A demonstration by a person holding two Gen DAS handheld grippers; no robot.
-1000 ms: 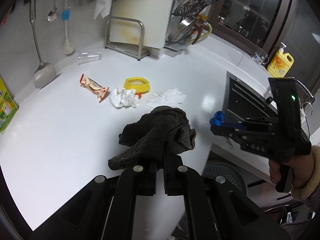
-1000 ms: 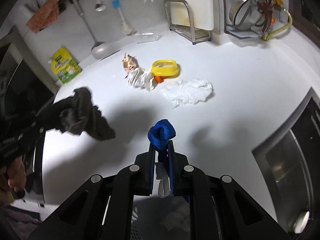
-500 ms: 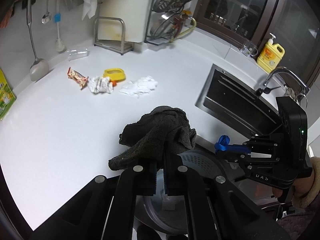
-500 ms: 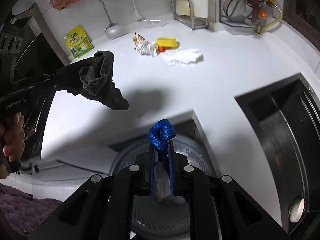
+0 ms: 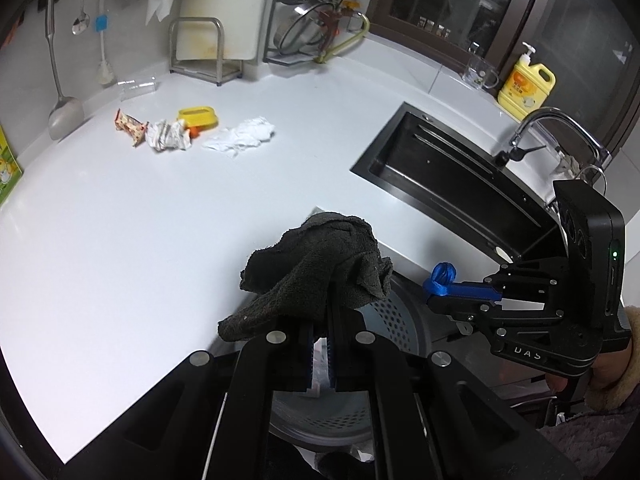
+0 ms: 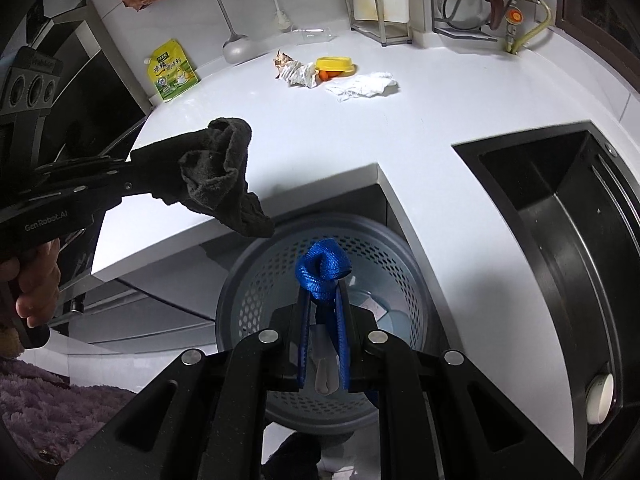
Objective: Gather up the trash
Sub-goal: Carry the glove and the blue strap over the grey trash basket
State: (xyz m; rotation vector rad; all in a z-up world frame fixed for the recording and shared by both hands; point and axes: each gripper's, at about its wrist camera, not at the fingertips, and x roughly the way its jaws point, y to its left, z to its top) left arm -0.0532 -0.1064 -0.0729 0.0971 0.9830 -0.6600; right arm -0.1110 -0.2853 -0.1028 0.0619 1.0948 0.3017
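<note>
Above the perforated bin (image 6: 320,240) beside the desk (image 5: 120,220), left tongs (image 5: 318,312) clamp a dark rag (image 5: 316,272), right tongs (image 6: 322,300) pinch blue webbing (image 6: 324,268).

Both grippers are matte black, angular linkages with round silver screw heads and blue finger pads. The right gripper (image 5: 440,292), at the right of the left wrist view, carries white "DAS" lettering and a green light. The left gripper (image 6: 192,176) reads "Gen.Robot.AI". A fuzzy tan cuff (image 5: 624,364) and purple fleece (image 6: 44,408) are worn.

Bright overhead light, countertop (image 5: 120,240) glare, sharp focus, fisheye-warped dark edges.
</note>
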